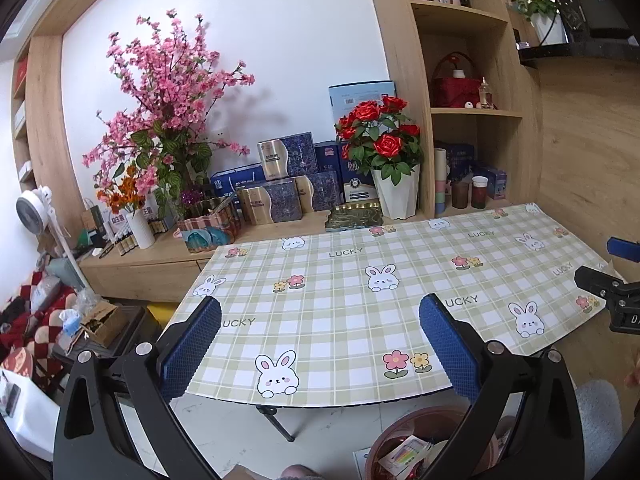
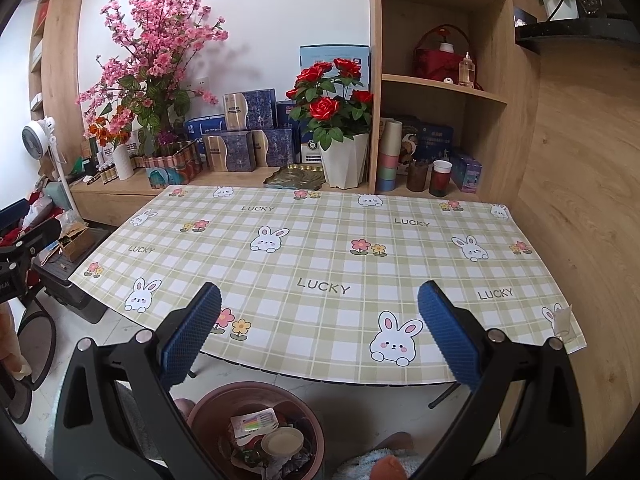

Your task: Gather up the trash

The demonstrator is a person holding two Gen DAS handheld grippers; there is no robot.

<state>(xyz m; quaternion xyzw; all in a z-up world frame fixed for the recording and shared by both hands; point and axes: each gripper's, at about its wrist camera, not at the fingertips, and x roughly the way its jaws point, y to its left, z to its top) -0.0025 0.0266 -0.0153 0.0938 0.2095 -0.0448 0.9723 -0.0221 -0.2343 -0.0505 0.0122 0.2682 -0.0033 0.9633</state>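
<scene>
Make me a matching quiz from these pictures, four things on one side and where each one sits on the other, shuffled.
Things:
1. trash bin
2. red roses
3. white fan
4. stacked pastel cups

Places:
A. in the bottom shelf compartment
B. on the floor below the table's near edge
C. at the far left, on a stand
D. in a white pot behind the table

Pairs: 1-B, 2-D, 3-C, 4-A

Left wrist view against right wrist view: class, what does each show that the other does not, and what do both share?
Only the left wrist view shows the right gripper at its edge. Only the right wrist view shows the torn tape scrap on the tablecloth corner and the left gripper. Both show the green checked bunny tablecloth, the red roses in a white pot, and the brown round trash bin holding wrappers.
</scene>
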